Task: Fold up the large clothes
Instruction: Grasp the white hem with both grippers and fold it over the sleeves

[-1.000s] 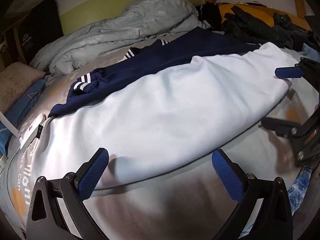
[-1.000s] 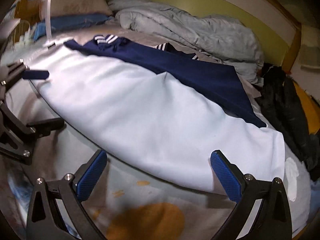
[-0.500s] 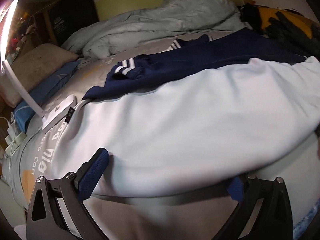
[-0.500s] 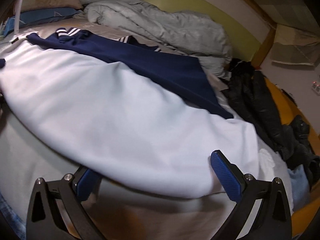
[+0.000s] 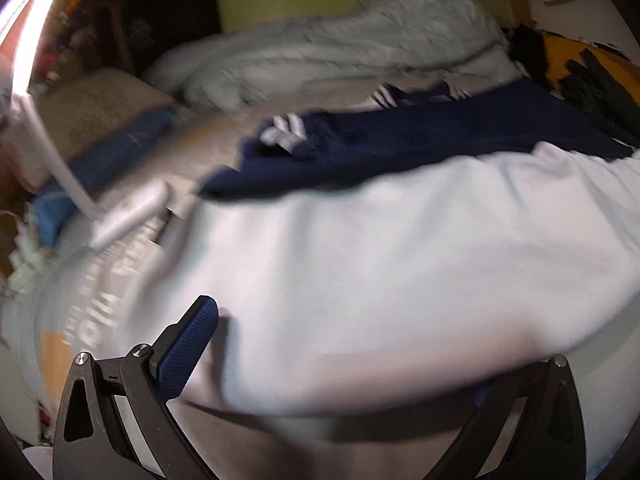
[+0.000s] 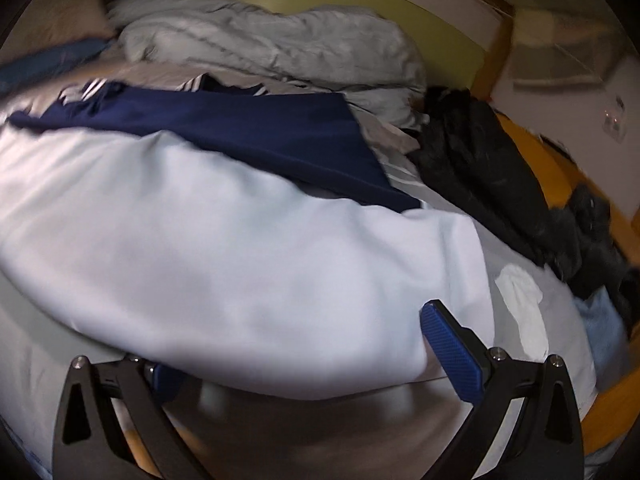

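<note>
A large garment, pale blue-white (image 5: pixel 380 264) with a navy part (image 5: pixel 420 136) and white stripes, lies spread across the bed; it also shows in the right wrist view (image 6: pixel 224 248). My left gripper (image 5: pixel 332 356) is open at the garment's near hem: the left pad (image 5: pixel 188 348) lies on top, the right pad is hidden under the cloth. My right gripper (image 6: pixel 308 352) is open at the hem near the garment's right end: the right pad (image 6: pixel 452 352) is beside the cloth edge, the left pad (image 6: pixel 164 376) is mostly hidden under it.
A crumpled grey duvet (image 5: pixel 340 56) lies at the back of the bed. Dark clothes (image 6: pixel 500 184) are piled on an orange surface at right. A pillow (image 5: pixel 92 116) and a white lamp arm (image 5: pixel 56 152) stand at left. A green headboard (image 6: pixel 328 0) runs behind.
Both grippers have moved forward to the garment's near hem and apart from each other. The cloth edge now covers the inner pad of each gripper. Neither has closed.
</note>
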The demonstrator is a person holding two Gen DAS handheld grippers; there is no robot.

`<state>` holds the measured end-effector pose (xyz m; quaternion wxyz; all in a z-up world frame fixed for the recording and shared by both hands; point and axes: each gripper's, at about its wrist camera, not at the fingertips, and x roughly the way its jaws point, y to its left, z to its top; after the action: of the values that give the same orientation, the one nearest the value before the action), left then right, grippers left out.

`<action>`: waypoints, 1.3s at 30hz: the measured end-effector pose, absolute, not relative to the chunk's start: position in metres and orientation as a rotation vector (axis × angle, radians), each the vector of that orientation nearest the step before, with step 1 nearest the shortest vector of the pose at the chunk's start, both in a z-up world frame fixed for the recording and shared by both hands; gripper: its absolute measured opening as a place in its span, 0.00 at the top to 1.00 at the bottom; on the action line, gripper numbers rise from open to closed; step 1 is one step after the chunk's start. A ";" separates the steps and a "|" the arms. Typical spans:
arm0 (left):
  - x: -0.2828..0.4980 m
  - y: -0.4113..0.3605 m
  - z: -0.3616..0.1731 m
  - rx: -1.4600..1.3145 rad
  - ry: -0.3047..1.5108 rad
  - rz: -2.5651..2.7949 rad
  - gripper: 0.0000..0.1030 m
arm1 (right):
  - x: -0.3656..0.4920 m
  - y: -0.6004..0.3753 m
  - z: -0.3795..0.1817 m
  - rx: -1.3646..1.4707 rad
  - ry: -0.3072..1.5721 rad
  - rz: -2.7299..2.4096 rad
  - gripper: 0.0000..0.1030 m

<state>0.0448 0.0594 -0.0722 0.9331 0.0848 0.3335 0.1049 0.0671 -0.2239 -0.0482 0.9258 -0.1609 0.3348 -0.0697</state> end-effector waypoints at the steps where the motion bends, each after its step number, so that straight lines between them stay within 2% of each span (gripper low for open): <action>1: 0.045 0.063 -0.071 0.214 0.633 0.291 0.01 | 0.067 -0.226 -0.047 -0.325 0.679 -0.146 0.00; 2: 0.046 0.067 -0.069 0.234 0.603 0.344 0.02 | 0.067 -0.227 -0.046 -0.324 0.671 -0.149 0.00; 4: 0.046 0.080 -0.060 0.176 0.579 0.330 0.10 | 0.065 -0.228 -0.043 -0.324 0.633 -0.185 0.00; 5: 0.045 0.085 -0.057 0.129 0.574 0.295 0.22 | 0.064 -0.229 -0.041 -0.317 0.619 -0.188 0.04; 6: 0.043 0.087 -0.054 0.091 0.568 0.259 0.39 | 0.062 -0.230 -0.037 -0.301 0.606 -0.171 0.17; 7: 0.041 0.085 -0.053 0.078 0.564 0.224 0.58 | 0.060 -0.230 -0.035 -0.284 0.599 -0.148 0.26; 9: 0.038 0.076 -0.053 0.100 0.556 0.201 0.72 | 0.056 -0.228 -0.031 -0.267 0.574 -0.129 0.54; 10: 0.034 0.071 -0.051 0.120 0.540 0.212 0.75 | 0.052 -0.226 -0.028 -0.268 0.546 -0.126 0.62; 12: 0.024 0.065 -0.042 0.123 0.493 0.223 0.76 | 0.045 -0.224 -0.020 -0.246 0.499 -0.123 0.78; 15: 0.014 0.059 -0.023 0.088 0.470 0.221 0.78 | 0.035 -0.224 -0.005 -0.219 0.446 -0.113 0.85; 23: -0.035 0.082 0.003 -0.036 0.566 0.179 0.78 | -0.025 -0.209 0.019 -0.230 0.417 -0.025 0.86; 29: -0.052 0.079 0.026 0.001 0.555 0.159 0.78 | -0.041 -0.206 0.031 -0.291 0.436 -0.001 0.86; 39: 0.080 0.087 0.038 0.041 0.752 0.197 0.77 | 0.089 -0.208 0.057 -0.206 0.484 0.000 0.85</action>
<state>0.0797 0.0867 0.0383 0.9251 0.0200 0.3668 0.0962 0.0895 -0.2077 0.0567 0.9655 -0.1020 0.2394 -0.0001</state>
